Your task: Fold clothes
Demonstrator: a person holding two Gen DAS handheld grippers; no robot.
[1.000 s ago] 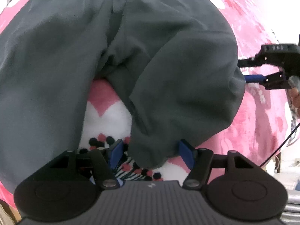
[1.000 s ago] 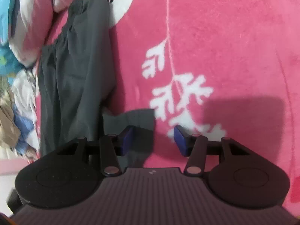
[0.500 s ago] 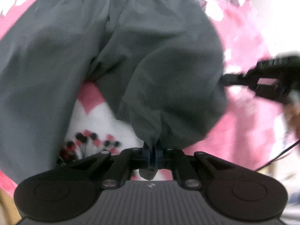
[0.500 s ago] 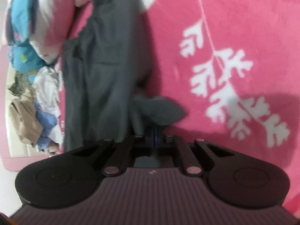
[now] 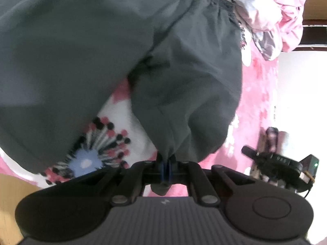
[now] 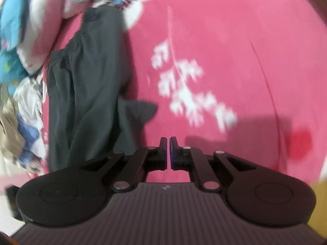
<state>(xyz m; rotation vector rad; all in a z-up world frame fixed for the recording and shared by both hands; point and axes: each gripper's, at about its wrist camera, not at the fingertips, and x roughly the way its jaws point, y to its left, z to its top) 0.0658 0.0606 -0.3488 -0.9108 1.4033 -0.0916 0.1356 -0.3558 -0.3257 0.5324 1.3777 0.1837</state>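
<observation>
Your left gripper pinches the trousers' hem at lower centre, your right gripper looks closed on nothing, so folding has barely begun.

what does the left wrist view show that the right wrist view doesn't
Left wrist only: the left gripper shut on a hem of the dark grey fabric trousers, and a blue-centred flower print. Right wrist only: that the right gripper is shut on nothing, a white branch print, a heap of mixed clothes. Both: the trousers, the pink fleece blanket.
</observation>
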